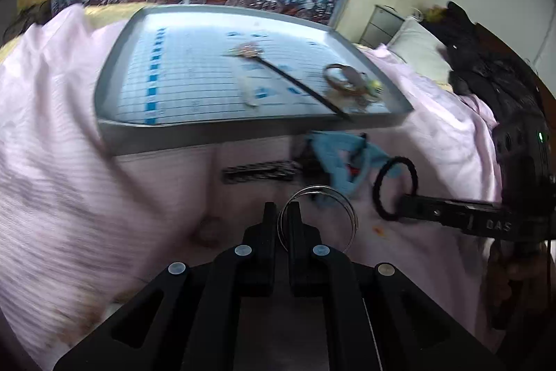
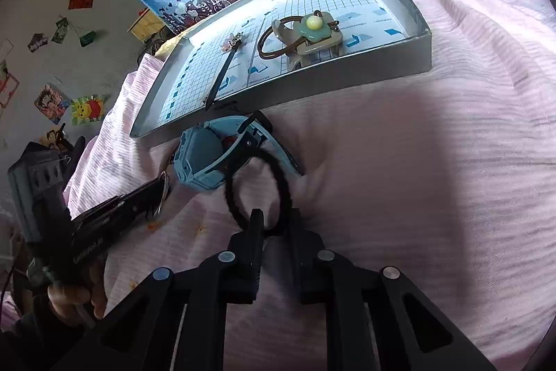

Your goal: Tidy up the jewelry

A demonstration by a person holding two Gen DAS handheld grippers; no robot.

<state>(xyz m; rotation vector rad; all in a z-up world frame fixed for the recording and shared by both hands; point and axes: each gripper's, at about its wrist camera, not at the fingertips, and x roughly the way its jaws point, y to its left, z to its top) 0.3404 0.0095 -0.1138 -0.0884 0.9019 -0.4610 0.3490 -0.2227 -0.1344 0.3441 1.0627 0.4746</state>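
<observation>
In the left wrist view we see our left gripper (image 1: 282, 214) pinching thin silver bangles (image 1: 318, 216) between its nearly closed fingers; the rings stand upright above a pink sheet (image 1: 87, 179). Beyond them lie a dark patterned clip (image 1: 259, 171) and a blue watch (image 1: 342, 162) on the sheet. Farther back sits a grey tray (image 1: 215, 132) holding a long hair stick (image 1: 288, 75) and a cluster of pieces near its right corner – blurred here. At right, the right gripper (image 1: 405, 206) reaches in with a black hair tie (image 1: 394, 186) at its tip.

In the right wrist view the right gripper (image 2: 276, 221) has the hair tie (image 2: 255, 186) caught between its fingers, the jaws narrowed on the loop's near edge. The loop's far side lies against the watch (image 2: 208, 162), just in front of the tray (image 2: 312, 72). Inside the tray we see the stick (image 2: 224, 68), and toward the right end a brown loop (image 2: 274, 40) with a beige claw clip (image 2: 319, 44) bearing a fried-egg charm (image 2: 312, 25). At left, a hand (image 2: 76, 298) holds the left gripper (image 2: 160, 190) with the bangles (image 2: 164, 188) at its tip.
</observation>
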